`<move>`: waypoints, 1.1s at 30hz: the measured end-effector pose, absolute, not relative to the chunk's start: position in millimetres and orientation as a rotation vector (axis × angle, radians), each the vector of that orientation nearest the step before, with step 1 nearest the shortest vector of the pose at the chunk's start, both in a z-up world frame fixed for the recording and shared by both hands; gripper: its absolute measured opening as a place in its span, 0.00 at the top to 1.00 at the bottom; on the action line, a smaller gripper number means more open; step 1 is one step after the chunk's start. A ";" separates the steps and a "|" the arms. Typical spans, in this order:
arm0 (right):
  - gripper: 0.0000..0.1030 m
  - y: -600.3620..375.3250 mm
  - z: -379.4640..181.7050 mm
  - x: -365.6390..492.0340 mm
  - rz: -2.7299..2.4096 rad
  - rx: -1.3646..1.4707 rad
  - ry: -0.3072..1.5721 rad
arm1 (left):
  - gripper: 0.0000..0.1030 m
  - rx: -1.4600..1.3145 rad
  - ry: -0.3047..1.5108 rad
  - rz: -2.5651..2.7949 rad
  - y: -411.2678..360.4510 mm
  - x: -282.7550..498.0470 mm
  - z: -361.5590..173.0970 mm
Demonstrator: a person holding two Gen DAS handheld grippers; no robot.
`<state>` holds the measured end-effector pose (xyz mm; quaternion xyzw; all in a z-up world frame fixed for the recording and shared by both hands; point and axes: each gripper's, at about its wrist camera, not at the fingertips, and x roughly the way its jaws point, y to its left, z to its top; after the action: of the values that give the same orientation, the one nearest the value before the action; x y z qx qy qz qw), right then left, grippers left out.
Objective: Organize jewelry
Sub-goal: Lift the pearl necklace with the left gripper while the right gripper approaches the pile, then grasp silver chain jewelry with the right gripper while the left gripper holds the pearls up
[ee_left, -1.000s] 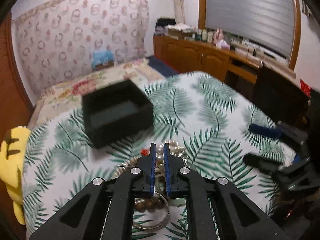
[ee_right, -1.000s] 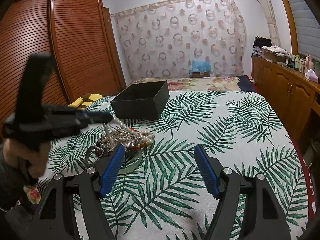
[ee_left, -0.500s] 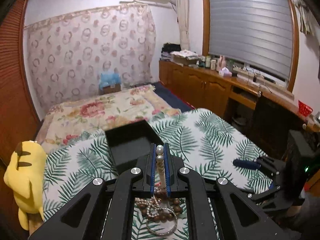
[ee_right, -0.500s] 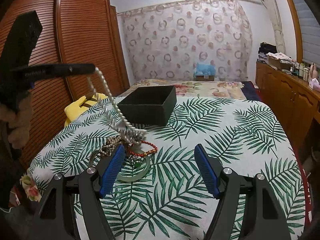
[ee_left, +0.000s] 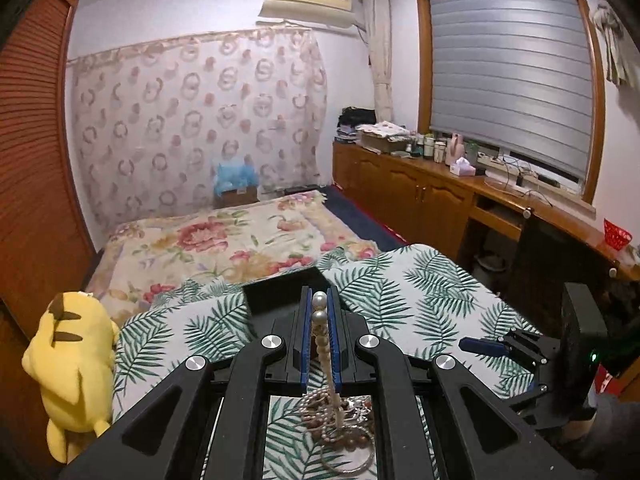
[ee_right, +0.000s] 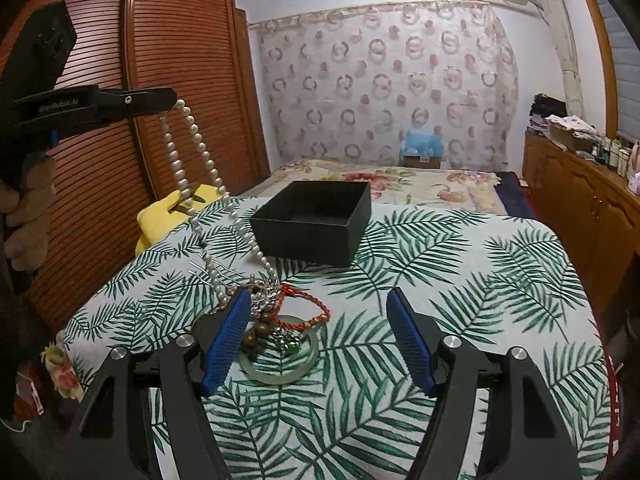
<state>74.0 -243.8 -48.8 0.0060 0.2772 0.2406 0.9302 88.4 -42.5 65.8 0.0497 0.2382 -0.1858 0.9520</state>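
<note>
My left gripper is shut on a white pearl necklace and holds it high above the table. In the right wrist view the left gripper is at upper left and the pearl necklace hangs from it in two strands down to the jewelry pile. The pile holds a red cord bracelet, brown beads and a pale green bangle. An open black box stands behind the pile. My right gripper is open and empty, just in front of the pile.
The table has a palm-leaf cloth. A yellow plush toy sits at its left edge. A bed lies beyond, a wooden wardrobe at left, and wooden cabinets at right.
My left gripper has risen from the pile with the pearl necklace, drawing its strands up and taut. The right gripper has stayed open in about the same place.
</note>
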 end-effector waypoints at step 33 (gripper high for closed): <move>0.85 -164.6 -93.1 147.5 0.614 0.057 0.863 | 0.93 0.028 0.628 -0.271 17.0 93.8 -31.1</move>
<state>147.5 -164.6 -93.1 0.0273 0.4118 0.2928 0.8626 93.8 17.0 -31.1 0.0137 0.3077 -0.1331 0.9420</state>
